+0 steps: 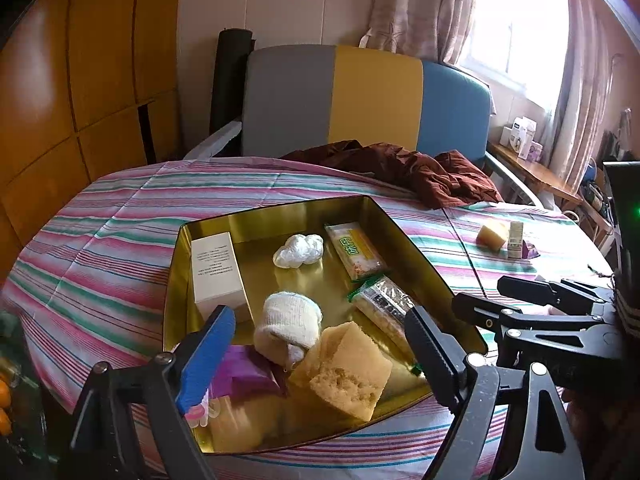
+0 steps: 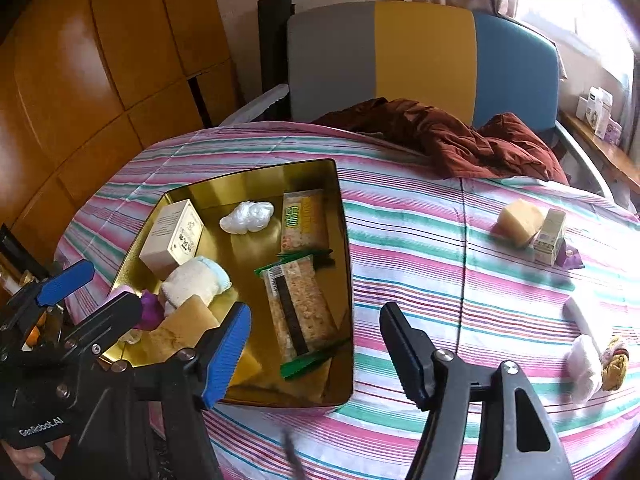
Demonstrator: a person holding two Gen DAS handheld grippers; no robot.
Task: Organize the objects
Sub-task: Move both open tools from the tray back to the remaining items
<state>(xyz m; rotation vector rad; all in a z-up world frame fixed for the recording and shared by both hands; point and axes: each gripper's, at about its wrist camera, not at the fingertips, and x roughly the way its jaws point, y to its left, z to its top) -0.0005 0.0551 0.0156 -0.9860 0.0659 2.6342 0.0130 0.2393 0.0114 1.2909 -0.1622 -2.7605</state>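
Note:
A gold tin tray [image 1: 280, 216] [image 2: 344, 216] lies on the striped bedsheet. It holds a white box [image 1: 216, 272], a white plastic wad [image 1: 298, 250], two cracker packs [image 1: 356, 252] [image 1: 386, 306], a rolled white sock [image 1: 292, 320], a yellow sponge [image 1: 344, 372] and a purple packet [image 1: 244, 372]. My left gripper [image 1: 316, 344] is open and empty over the tray's near end. My right gripper [image 2: 316, 350] is open and empty above the tray's right rim. On the sheet to the right lie another sponge [image 2: 518, 220], a small carton [image 2: 552, 236], a purple packet [image 2: 570, 258] and a white sock with a brown toy [image 2: 592, 364].
A crumpled maroon garment [image 2: 460, 136] lies at the far side of the bed, before a grey, yellow and blue headboard [image 2: 420, 60]. A wooden wardrobe [image 2: 80, 80] stands left. A shelf with boxes [image 2: 600, 112] runs along the right wall.

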